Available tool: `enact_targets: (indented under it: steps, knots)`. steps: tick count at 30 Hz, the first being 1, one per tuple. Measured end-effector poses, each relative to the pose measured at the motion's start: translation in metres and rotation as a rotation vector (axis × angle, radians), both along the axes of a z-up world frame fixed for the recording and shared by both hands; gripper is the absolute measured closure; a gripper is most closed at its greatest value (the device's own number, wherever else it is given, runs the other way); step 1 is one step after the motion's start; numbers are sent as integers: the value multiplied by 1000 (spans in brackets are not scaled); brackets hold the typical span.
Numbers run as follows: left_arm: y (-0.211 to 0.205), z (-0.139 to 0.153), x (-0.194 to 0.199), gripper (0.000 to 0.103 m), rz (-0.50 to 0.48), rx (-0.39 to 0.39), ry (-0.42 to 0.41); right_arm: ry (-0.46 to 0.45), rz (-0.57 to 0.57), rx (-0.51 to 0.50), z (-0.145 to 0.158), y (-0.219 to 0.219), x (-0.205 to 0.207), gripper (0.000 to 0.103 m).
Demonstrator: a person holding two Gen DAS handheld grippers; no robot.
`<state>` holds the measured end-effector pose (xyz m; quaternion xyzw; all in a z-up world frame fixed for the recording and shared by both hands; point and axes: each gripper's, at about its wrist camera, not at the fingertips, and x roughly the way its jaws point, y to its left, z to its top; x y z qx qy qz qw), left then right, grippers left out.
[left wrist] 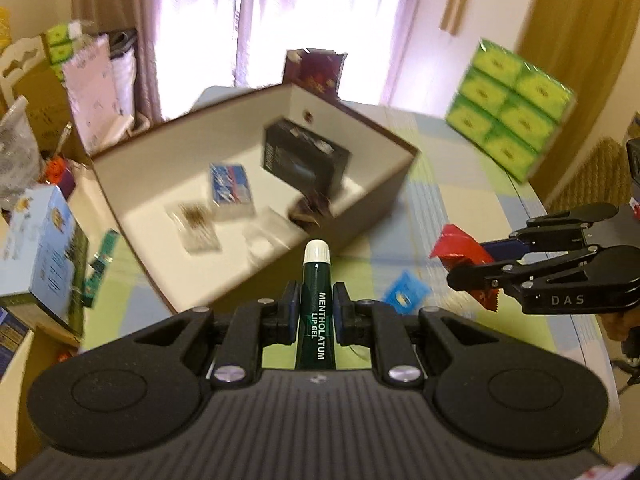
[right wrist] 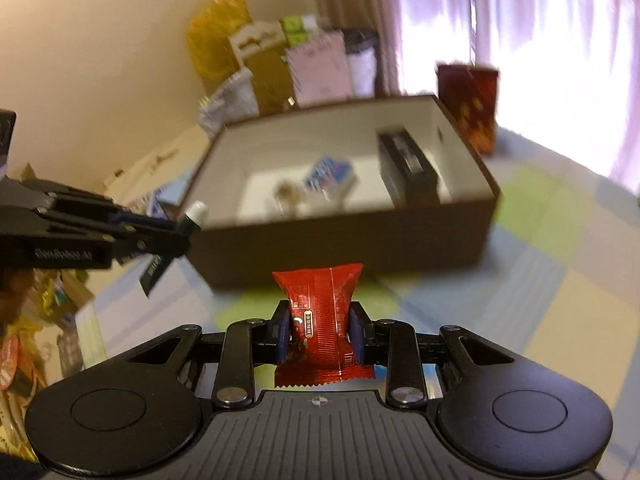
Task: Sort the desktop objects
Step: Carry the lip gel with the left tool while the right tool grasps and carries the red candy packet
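Two loads should be carried over the box [left wrist: 256, 184] rim at frame centre before release: the left hand-held gripper [left wrist: 316, 312] is clamped on the lip gel tube [left wrist: 317, 300], the right hand-held gripper [right wrist: 320, 332] on the red sachet [right wrist: 320, 320].

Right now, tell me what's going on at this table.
A person is sorting small items into an open brown cardboard box with a white interior. The left gripper has its jaws shut on a dark green lip gel tube with a white cap; the right gripper grips a red foil snack packet. Both are held short of the box, which already holds a black box and a blue-and-white packet.
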<state>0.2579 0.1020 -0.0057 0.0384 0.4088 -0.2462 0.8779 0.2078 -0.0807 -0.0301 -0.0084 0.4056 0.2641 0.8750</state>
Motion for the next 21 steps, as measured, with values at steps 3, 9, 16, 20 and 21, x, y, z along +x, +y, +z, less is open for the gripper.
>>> enact_targets:
  steps: [3, 9, 16, 20, 21]
  knots:
    - [11, 12, 21, 90, 38, -12, -28, -41, 27, 24, 14, 19, 27, 76]
    - [23, 14, 70, 90, 120, -4, -42, -82, 51, 2, 24, 51, 80, 76]
    - [32, -8, 128, 90, 193, 23, 14, -35, 7, -65, -1, 72, 141, 76]
    - [36, -24, 157, 90, 221, 40, 50, -5, -14, -95, -18, 77, 169, 76]
    - [37, -29, 164, 90, 230, 44, 58, 5, -20, -99, -22, 79, 175, 76]
